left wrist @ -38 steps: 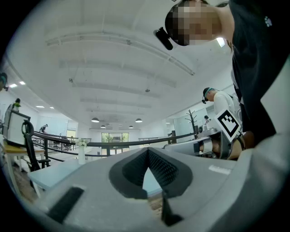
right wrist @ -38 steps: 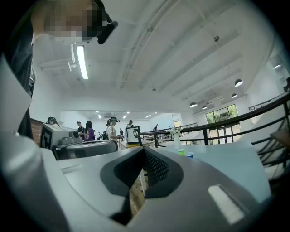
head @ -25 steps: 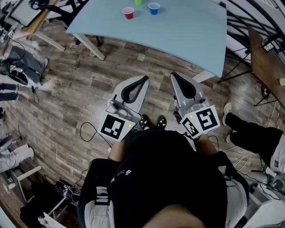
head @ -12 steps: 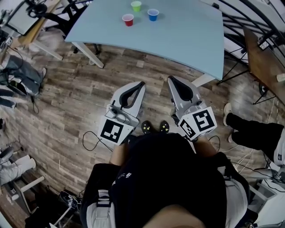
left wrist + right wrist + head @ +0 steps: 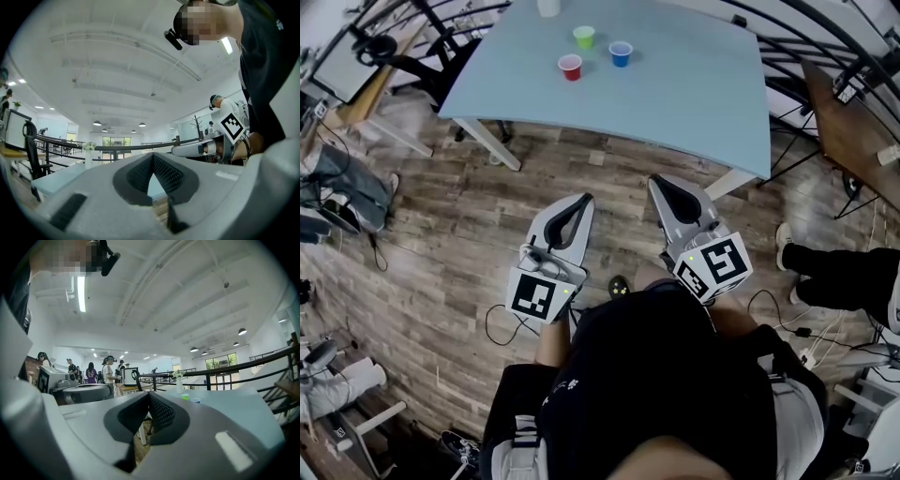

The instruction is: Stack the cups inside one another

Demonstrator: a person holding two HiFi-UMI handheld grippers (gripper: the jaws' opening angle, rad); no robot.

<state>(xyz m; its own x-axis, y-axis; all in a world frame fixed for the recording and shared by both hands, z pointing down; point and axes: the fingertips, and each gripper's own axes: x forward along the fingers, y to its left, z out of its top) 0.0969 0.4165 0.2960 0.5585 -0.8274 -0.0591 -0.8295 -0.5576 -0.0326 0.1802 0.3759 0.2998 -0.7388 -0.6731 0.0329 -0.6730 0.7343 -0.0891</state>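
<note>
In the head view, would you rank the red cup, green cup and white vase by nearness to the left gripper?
1. Red cup, ahead of the left gripper.
2. Green cup, behind it.
3. White vase, farthest back.

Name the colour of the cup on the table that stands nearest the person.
That cup is red; the head view shows it best.

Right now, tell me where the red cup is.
In the head view the red cup stands on the light blue table, left of the blue cup and below the green cup.
</note>
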